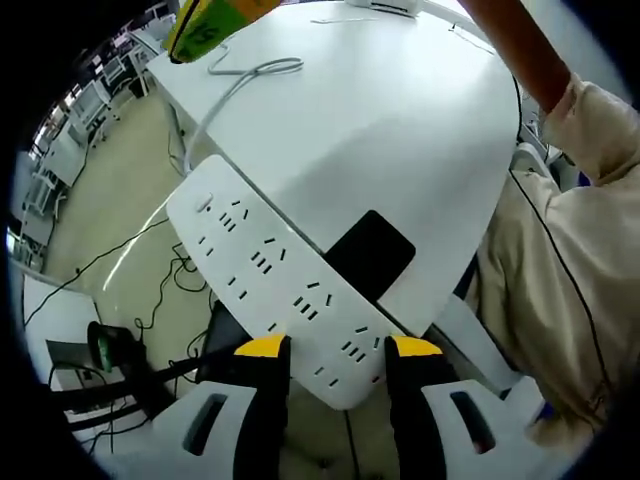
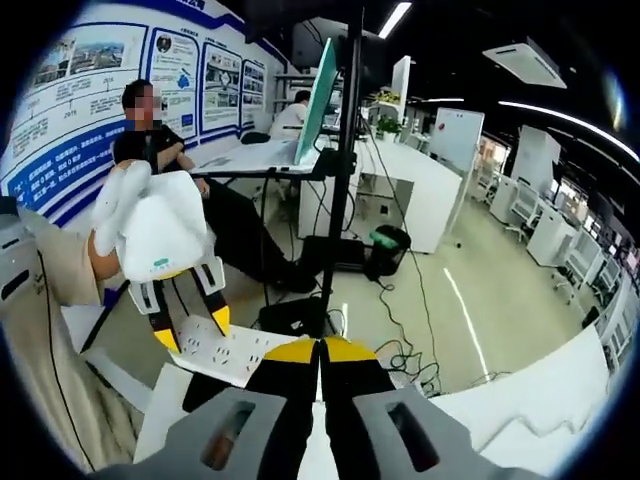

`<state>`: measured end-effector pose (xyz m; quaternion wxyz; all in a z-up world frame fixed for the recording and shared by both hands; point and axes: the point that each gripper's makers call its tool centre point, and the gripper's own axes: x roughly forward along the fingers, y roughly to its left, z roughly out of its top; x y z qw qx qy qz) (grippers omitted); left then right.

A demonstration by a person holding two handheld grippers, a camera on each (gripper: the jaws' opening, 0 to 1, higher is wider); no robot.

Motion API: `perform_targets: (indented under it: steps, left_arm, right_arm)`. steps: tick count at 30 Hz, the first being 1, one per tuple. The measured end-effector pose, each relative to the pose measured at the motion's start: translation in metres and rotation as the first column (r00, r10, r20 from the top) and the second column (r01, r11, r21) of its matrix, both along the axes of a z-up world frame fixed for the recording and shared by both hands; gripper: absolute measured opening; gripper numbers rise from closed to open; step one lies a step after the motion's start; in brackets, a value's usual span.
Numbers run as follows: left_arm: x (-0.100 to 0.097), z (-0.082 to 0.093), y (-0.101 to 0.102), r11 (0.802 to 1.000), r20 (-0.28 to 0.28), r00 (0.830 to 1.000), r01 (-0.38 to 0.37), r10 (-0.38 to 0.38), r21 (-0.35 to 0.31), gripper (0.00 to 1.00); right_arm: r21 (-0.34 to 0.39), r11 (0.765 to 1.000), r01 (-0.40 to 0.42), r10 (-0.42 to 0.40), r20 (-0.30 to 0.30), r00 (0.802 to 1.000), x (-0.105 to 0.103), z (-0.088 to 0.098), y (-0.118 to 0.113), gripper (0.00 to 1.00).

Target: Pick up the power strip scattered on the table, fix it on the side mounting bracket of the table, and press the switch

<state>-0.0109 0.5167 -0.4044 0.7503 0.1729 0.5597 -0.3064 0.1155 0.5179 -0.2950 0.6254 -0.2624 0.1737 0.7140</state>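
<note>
A long white power strip [image 1: 270, 270] lies slanted across the edge of the white table [image 1: 400, 130]. Its near end sits between the yellow-tipped jaws of my left gripper [image 1: 338, 347], which is shut on it. A black bracket [image 1: 370, 250] sits at the table edge, just beside the strip. The strip's white cable [image 1: 235, 85] runs back over the tabletop. In the right gripper view, the left gripper [image 2: 192, 330] holds the power strip [image 2: 235, 352] at lower left. My right gripper [image 2: 320, 348] is shut with nothing between its jaws, away from the strip.
A person's beige sleeve [image 1: 560, 250] is close on the right. A yellow-green object [image 1: 200, 25] hangs over the table's far corner. Black cables [image 1: 150, 300] trail over the floor below. A black pole with a monitor [image 2: 345, 150] stands ahead, and a seated person [image 2: 150, 130] is behind.
</note>
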Motion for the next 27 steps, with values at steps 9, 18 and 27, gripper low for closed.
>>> perform_targets:
  steps: [9, 18, 27]
  left_arm:
    - [-0.001, 0.000, 0.000, 1.000, 0.006, 1.000, -0.003, 0.003, -0.007, 0.42]
    - [0.000, 0.000, 0.000, 1.000, 0.009, 1.000, -0.002, 0.002, -0.010, 0.42]
    - [0.000, 0.000, 0.001, 1.000, 0.012, 1.000, -0.002, 0.002, -0.008, 0.42]
  right_arm:
    - [-0.020, 1.000, -0.001, 0.001, -0.006, 1.000, 0.001, -0.005, 0.004, 0.00]
    - [-0.048, 0.999, -0.014, 0.014, -0.008, 1.000, 0.001, -0.014, 0.011, 0.00]
    - [-0.096, 0.995, -0.022, 0.021, -0.009, 1.000, 0.002, -0.032, 0.020, 0.00]
